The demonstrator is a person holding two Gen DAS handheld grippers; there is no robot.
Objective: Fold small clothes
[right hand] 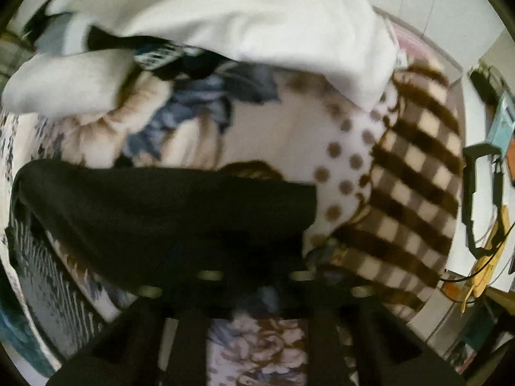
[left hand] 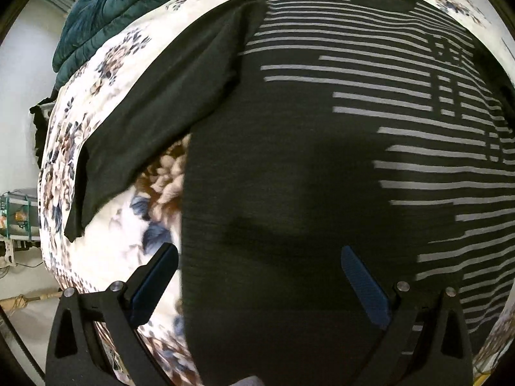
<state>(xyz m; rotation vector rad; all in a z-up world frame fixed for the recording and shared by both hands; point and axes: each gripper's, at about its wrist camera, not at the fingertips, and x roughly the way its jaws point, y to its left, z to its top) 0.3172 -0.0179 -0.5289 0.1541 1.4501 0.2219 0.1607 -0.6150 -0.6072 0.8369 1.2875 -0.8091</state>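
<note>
Two claws are in my views, both over the bed (left hand: 106, 74) with its floral cover. My left claw (left hand: 259, 276) stands wide open, blue pads apart, holding nothing; one finger is above the floral cover, the other above the sweater (left hand: 289, 167). The sweater lies flat on the bed, dark with grey stripes across its chest, collar at the far end from that claw. Its sleeve (left hand: 154, 122) lies spread out to the side of the sweater's body, resting on the cover. A teal quilt (left hand: 96, 16) is bunched beyond the sweater, near the bed's far corner.

My right view is blurred. My right claw (right hand: 254, 257) is over a black part of the sweater (right hand: 167, 212), and the dark fingers merge with the dark cloth, so I cannot tell whether it grips or not. Beyond that black cloth lies white cloth (right hand: 257, 22), heaped on the bed, with a checked blanket (right hand: 415, 199) just beside it.
</note>
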